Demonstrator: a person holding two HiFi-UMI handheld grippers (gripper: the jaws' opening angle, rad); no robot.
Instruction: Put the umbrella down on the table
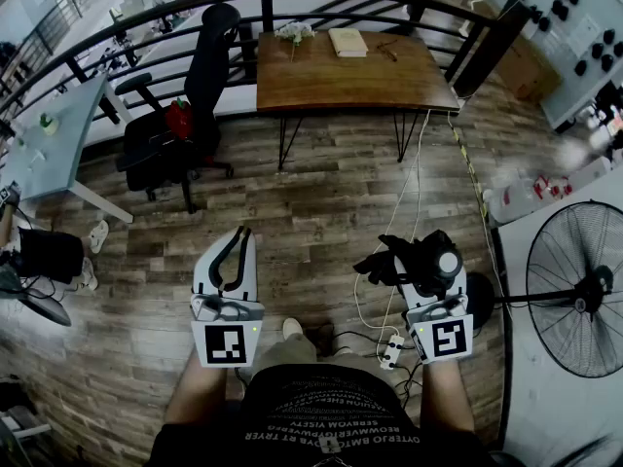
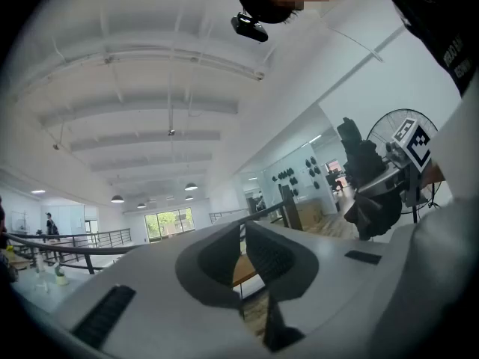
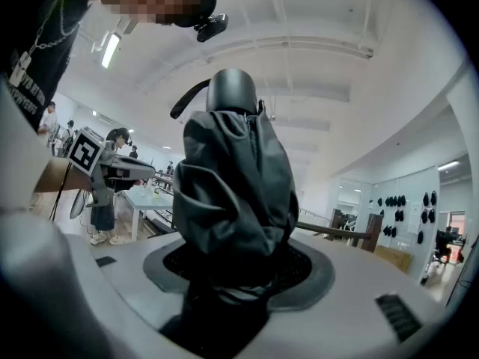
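Two jaws of the right gripper were clenched on the bunched fabric of the folded black umbrella, held in the air with the wooden counter well ahead of it. The left gripper, beside it, was closed on nothing. Pinched only by loose cloth, the umbrella could, I judge, slip or swing out before reaching the counter, or roll off if let go near its edge.

Wooden table with book
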